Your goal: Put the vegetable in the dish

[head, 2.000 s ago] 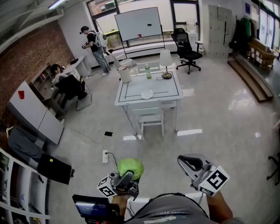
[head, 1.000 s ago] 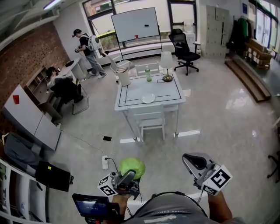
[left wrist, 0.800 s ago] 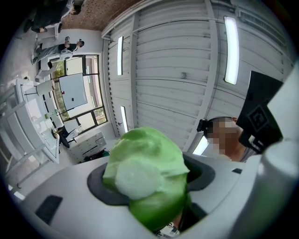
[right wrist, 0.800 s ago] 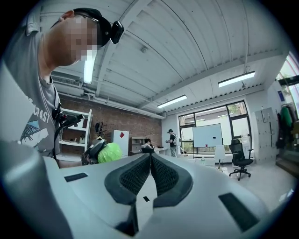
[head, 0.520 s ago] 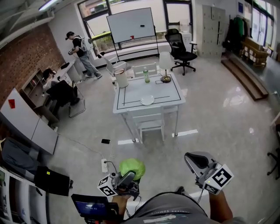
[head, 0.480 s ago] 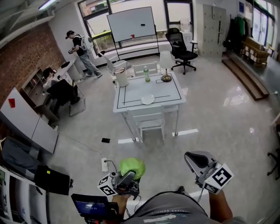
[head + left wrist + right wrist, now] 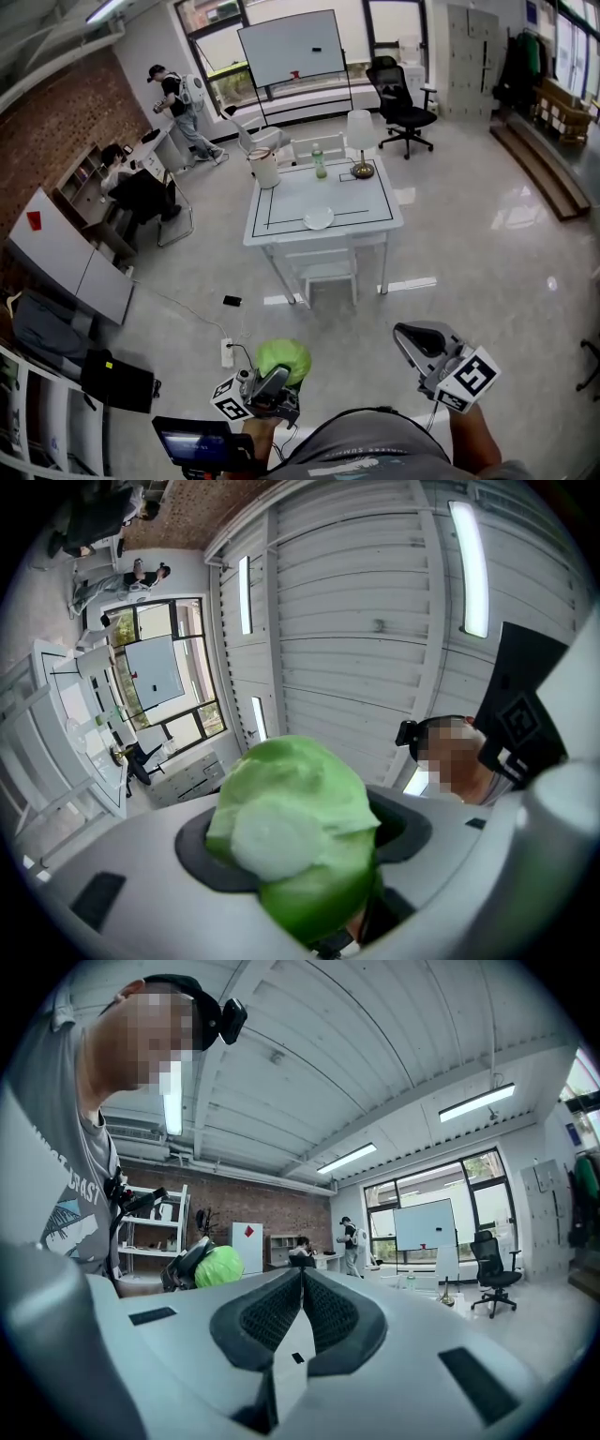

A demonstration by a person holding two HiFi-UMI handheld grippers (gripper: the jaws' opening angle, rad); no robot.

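A round green vegetable (image 7: 283, 360), a cabbage-like head, sits between the jaws of my left gripper (image 7: 278, 372) low in the head view. In the left gripper view the vegetable (image 7: 295, 827) fills the gap, and the left gripper (image 7: 302, 860) is shut on it with the jaws wide. My right gripper (image 7: 413, 340) is to the right, shut and empty. In its own view the right gripper (image 7: 302, 1283) has its pads pressed together, with the vegetable (image 7: 219, 1266) off to the left. A white dish (image 7: 318, 218) lies on the far white table (image 7: 375, 212).
On the table stand a lamp (image 7: 360, 133), a green bottle (image 7: 320, 161) and a white jug (image 7: 264, 167). A white chair (image 7: 324, 269) is tucked in at its near side. A power strip (image 7: 227, 352) and a small black object (image 7: 232, 301) lie on the floor. People are at the back left.
The table and dish sit slightly lower in the head view. The standing person at the back has shifted. Both grippers keep their pose, the left still holding the vegetable.
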